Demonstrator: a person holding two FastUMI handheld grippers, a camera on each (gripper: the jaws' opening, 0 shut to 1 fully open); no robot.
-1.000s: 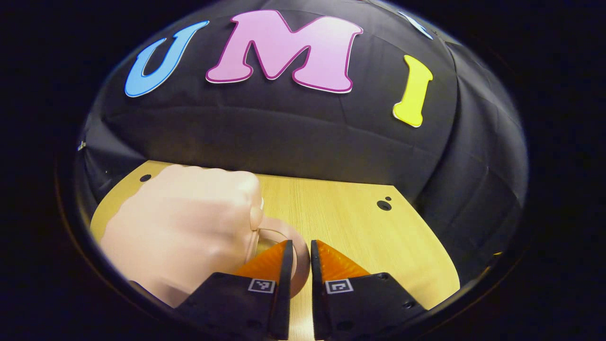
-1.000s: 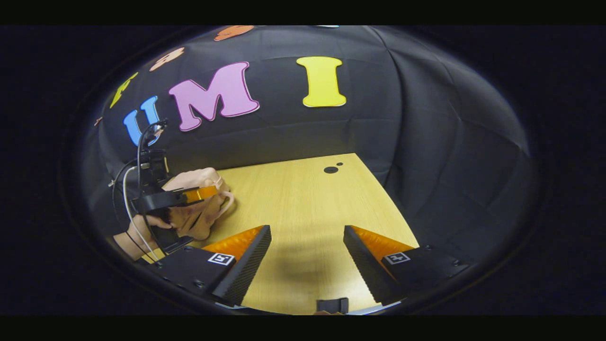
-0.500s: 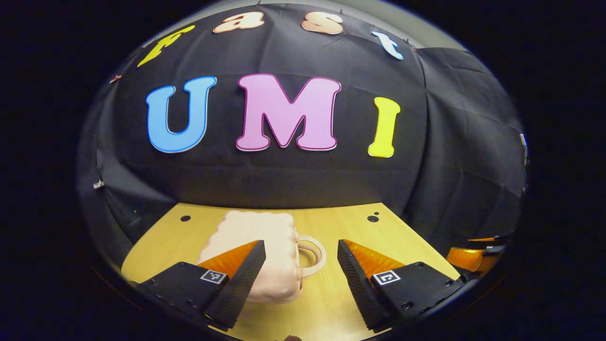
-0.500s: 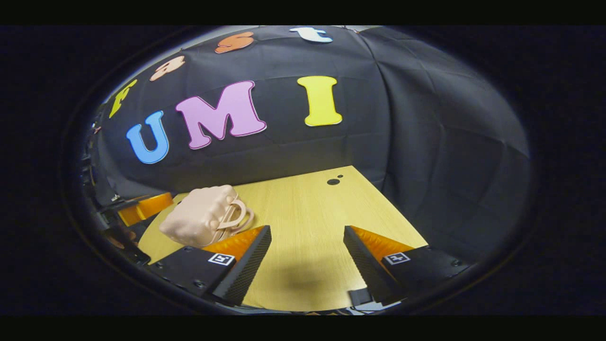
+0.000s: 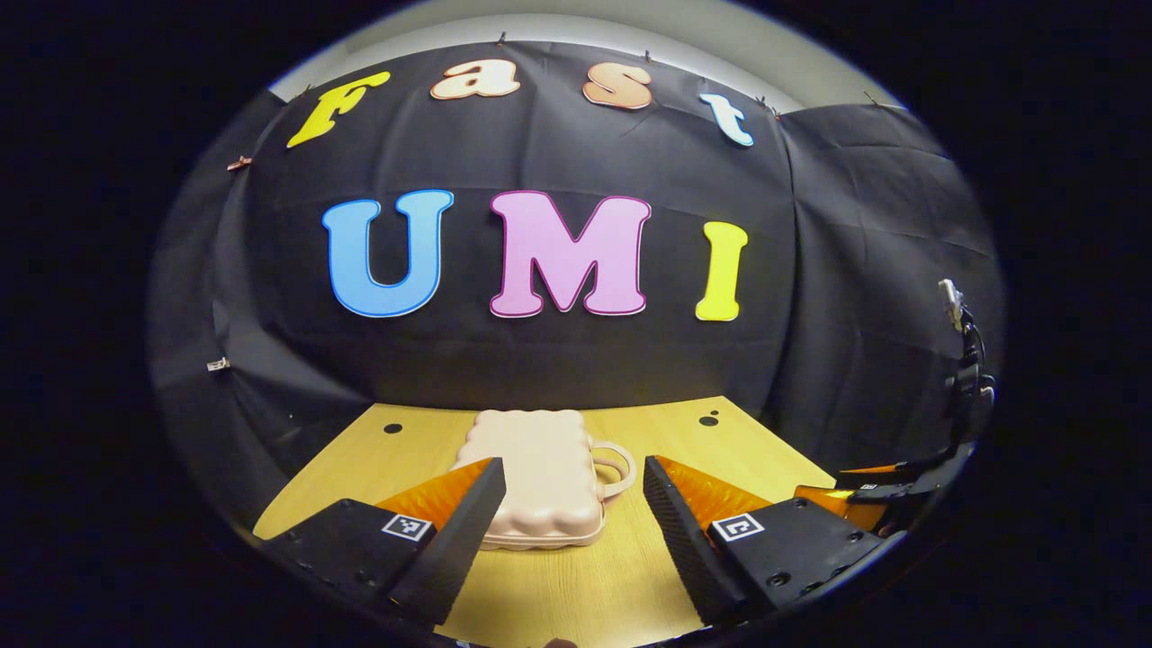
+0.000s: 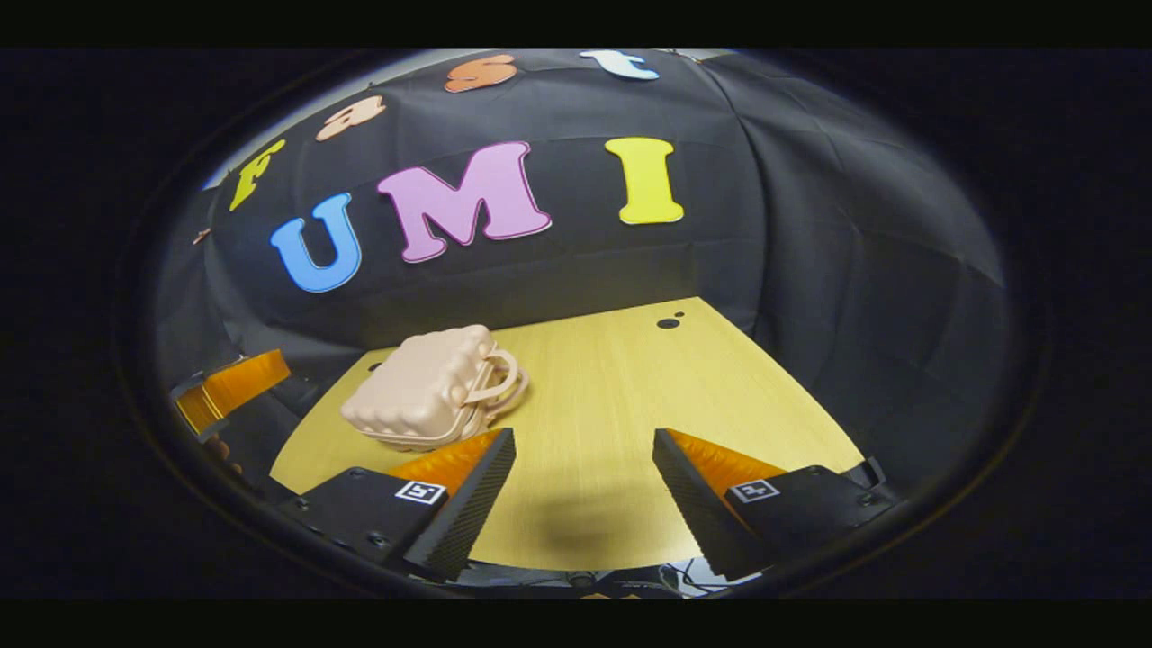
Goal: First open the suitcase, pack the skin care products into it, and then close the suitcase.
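Wooden table (image 5: 765, 454) against the black cloth wall (image 5: 558, 360)

The table has a pale, yellowish wood-grain top. Small dark round holes (image 5: 708, 420) sit near its far corners, one at the far left (image 5: 392, 428) in the left gripper view and a pair at the far right (image 6: 668, 322) in the right gripper view. The creased cloth hangs behind and beside the table, with a lighter wall (image 5: 630, 22) above it.

We see a light wooden table (image 5: 576, 585) with small dark holes near its far corners, closed in by black cloth walls (image 5: 558, 360) pinned with clips; above the cloth runs a pale strip of wall (image 5: 558, 22).
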